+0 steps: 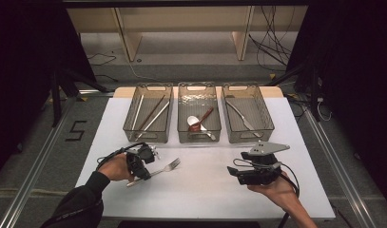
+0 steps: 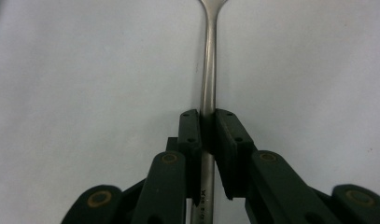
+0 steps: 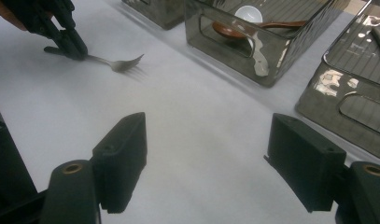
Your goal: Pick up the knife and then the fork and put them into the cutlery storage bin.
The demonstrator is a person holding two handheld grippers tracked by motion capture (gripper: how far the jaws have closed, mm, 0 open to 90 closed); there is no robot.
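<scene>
White table (image 1: pixel 205 190), left gripper (image 2: pixel 206 133) clamped on fork (image 2: pixel 208 70) handle (tines in high view), right gripper (image 3: pixel 204 158) wide open, empty.

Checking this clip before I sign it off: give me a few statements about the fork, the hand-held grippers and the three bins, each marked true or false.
1. The left hand-held gripper is shut on the fork handle. True.
2. The right hand-held gripper grips a spoon. False: its jaws stand wide apart over the bare white table with nothing between them.
3. The fork's tines point toward the bins. True.
4. The middle bin holds chopsticks. False: it holds spoons; the chopsticks lie in the left bin.
5. The right bin holds a knife. True.
</scene>
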